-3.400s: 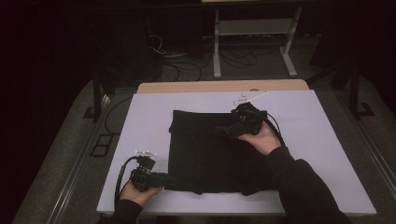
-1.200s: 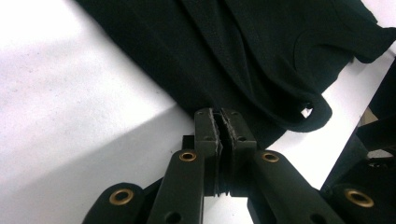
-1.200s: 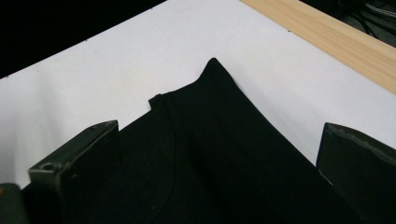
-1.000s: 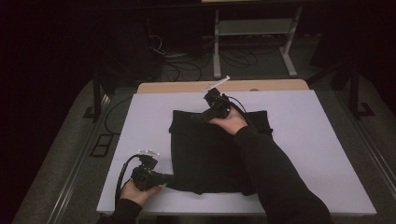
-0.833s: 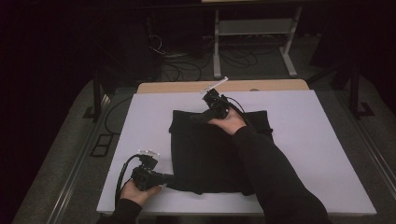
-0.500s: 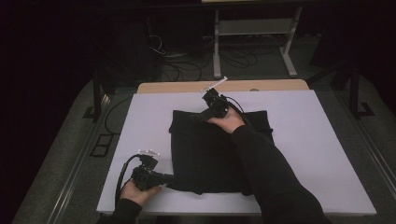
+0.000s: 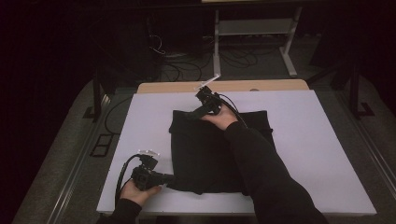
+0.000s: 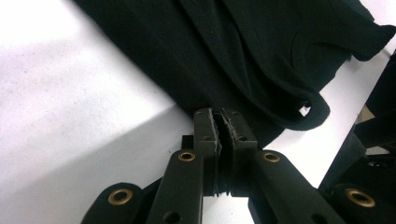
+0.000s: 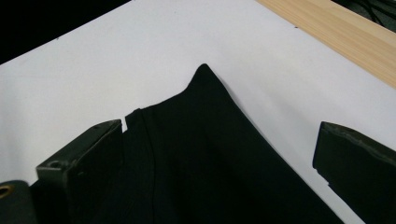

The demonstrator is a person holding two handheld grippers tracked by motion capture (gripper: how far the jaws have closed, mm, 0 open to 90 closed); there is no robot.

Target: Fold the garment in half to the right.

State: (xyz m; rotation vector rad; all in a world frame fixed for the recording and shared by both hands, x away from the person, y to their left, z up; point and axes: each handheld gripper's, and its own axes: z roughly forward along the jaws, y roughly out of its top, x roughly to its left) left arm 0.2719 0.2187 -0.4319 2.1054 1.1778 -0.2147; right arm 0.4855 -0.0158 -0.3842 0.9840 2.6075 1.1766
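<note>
I see a white table point(image 7: 327, 154) with a strip of pale wood point(image 7: 280, 85) along its far edge. Behind it, on the dark floor, cables point(image 7: 243, 58) lie tangled around a grey metal stand point(image 7: 254, 28). To the left of the table, another cable point(image 7: 112, 119) curves past a black frame leg point(image 7: 96, 95), with a small dark rectangular frame point(image 7: 100, 145) nearby on the floor.
</note>
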